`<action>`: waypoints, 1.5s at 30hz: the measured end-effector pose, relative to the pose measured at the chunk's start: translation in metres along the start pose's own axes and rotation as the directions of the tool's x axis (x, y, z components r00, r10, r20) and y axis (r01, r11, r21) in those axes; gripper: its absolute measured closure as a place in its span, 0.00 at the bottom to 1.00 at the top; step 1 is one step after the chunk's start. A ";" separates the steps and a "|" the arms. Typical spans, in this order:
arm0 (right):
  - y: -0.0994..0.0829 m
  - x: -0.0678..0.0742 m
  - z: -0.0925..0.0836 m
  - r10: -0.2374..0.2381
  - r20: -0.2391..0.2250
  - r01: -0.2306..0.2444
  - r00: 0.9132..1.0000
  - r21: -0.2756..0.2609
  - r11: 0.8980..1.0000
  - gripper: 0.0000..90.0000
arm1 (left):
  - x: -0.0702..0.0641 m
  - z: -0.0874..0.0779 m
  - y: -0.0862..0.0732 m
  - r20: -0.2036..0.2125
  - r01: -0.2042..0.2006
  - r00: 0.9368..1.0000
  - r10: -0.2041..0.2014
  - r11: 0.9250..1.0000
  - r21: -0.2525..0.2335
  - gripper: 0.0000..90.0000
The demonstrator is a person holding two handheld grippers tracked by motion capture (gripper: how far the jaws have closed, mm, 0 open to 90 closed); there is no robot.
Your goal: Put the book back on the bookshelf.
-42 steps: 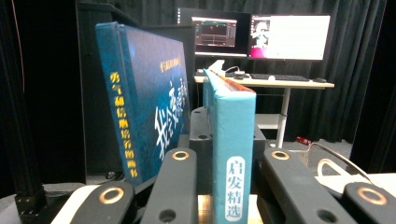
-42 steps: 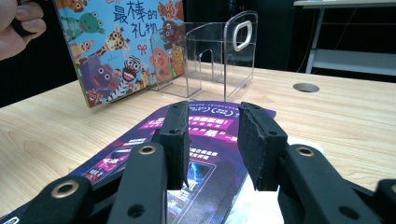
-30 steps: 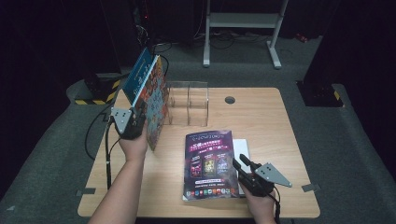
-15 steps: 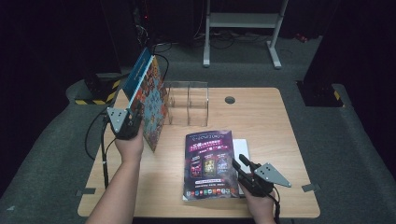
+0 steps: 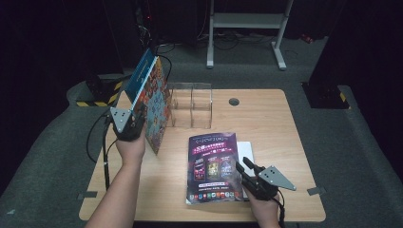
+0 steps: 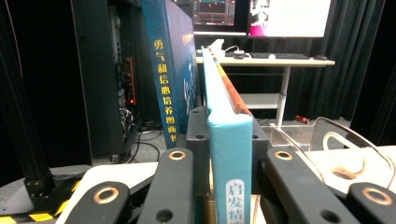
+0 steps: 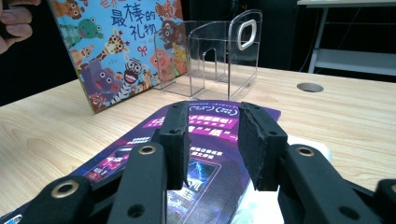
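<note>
My left gripper [image 5: 139, 127] [image 6: 229, 140] is shut on the light-blue spine of a picture book [image 6: 228, 154], held upright on its edge at the table's left. Its cover with cartoon animals [image 5: 156, 108] [image 7: 116, 51] faces the clear acrylic book stand [image 5: 191, 105] [image 7: 219, 56] [image 6: 336, 144]. A dark-blue book [image 6: 170, 70] [image 5: 139, 78] stands close against the held book's other side. My right gripper [image 5: 245, 166] [image 7: 212, 140] is open low over a purple magazine [image 5: 213, 166] [image 7: 210, 130] lying flat near the table's front; nothing is between its pads.
A white flat item [image 5: 247, 151] [image 7: 306, 147] pokes out from under the magazine's right edge. A round cable hole [image 5: 233, 101] [image 7: 309, 87] is in the wooden table [image 5: 285, 128] behind the stand. A white shelf frame [image 5: 247, 21] stands on the floor beyond.
</note>
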State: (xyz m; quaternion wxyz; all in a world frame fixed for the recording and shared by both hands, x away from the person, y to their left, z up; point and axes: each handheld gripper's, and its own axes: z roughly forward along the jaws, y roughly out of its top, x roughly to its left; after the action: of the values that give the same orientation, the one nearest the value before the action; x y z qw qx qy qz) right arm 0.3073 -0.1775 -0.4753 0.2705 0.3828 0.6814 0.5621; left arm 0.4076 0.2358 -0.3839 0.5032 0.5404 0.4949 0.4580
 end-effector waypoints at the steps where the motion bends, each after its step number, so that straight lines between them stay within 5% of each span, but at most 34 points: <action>1: 0.000 0.000 0.000 0.000 0.000 0.000 1.000 0.000 1.000 0.71 | 0.000 0.000 0.000 -0.001 -0.001 1.000 0.001 1.000 0.002 0.87; 26: 0.001 0.001 0.000 0.000 -0.007 0.000 1.000 0.000 1.000 0.70 | 0.005 0.001 0.010 0.005 -0.082 0.997 0.082 0.993 0.086 0.83; 45: 0.000 0.002 0.001 0.001 -0.010 -0.001 1.000 0.003 1.000 0.70 | 0.006 -0.002 0.016 0.021 -0.103 0.995 0.102 0.992 0.074 0.77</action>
State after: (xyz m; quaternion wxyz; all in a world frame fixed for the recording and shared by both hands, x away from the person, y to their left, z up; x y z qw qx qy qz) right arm 0.3073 -0.1750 -0.4754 0.2660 0.3808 0.6835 0.5631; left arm 0.4075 0.2417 -0.3679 0.4628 0.5875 0.4789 0.4596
